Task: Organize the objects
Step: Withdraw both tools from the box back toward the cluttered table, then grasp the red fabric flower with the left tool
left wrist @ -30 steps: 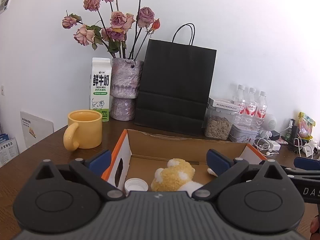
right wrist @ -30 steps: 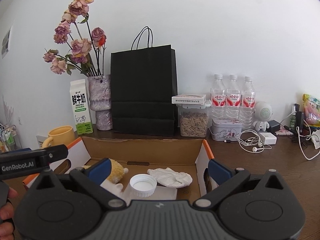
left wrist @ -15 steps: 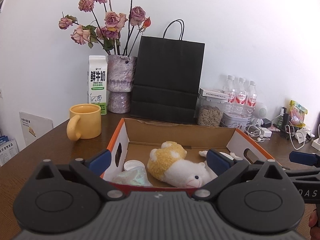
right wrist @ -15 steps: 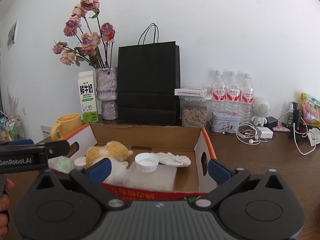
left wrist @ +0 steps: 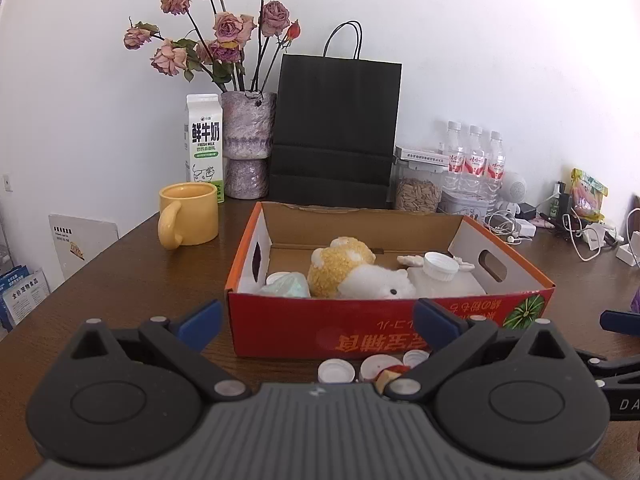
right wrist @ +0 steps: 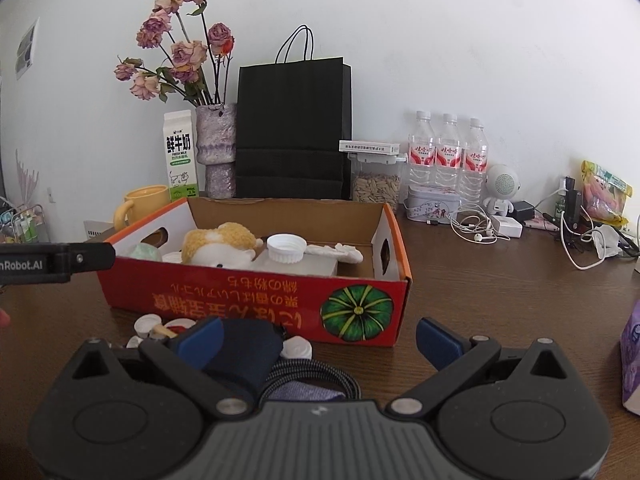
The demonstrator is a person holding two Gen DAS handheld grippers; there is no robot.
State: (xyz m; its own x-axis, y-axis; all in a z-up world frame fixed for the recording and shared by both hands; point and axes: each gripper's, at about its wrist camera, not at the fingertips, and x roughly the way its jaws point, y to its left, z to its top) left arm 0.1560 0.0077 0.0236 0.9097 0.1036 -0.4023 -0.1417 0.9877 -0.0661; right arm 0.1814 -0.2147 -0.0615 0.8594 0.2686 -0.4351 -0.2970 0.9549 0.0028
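A red cardboard box (left wrist: 384,326) (right wrist: 248,300) stands on the brown table. In it lie a yellow-and-white plush toy (left wrist: 352,270) (right wrist: 218,246), a white-capped plastic jug (left wrist: 440,276) (right wrist: 296,258), a pale green bag (left wrist: 288,286) and a white cloth (right wrist: 340,252). Several white caps (left wrist: 336,371) (right wrist: 146,325) and a dark blue pouch (right wrist: 244,350) with a black strap lie in front of the box. My left gripper (left wrist: 316,324) is open and empty, in front of the box. My right gripper (right wrist: 318,338) is open and empty above the pouch.
At the back stand a yellow mug (left wrist: 188,220), a milk carton (left wrist: 203,148), a vase of dried roses (left wrist: 248,144), a black paper bag (left wrist: 336,136), a seed jar (left wrist: 418,192) and three water bottles (right wrist: 448,152). Cables and chargers (right wrist: 480,228) lie at the right. A purple object (right wrist: 632,360) is at the right edge.
Both grippers have drawn back from over the box, so its red front wall and the caps and pouch before it have come into view. Both stay open.
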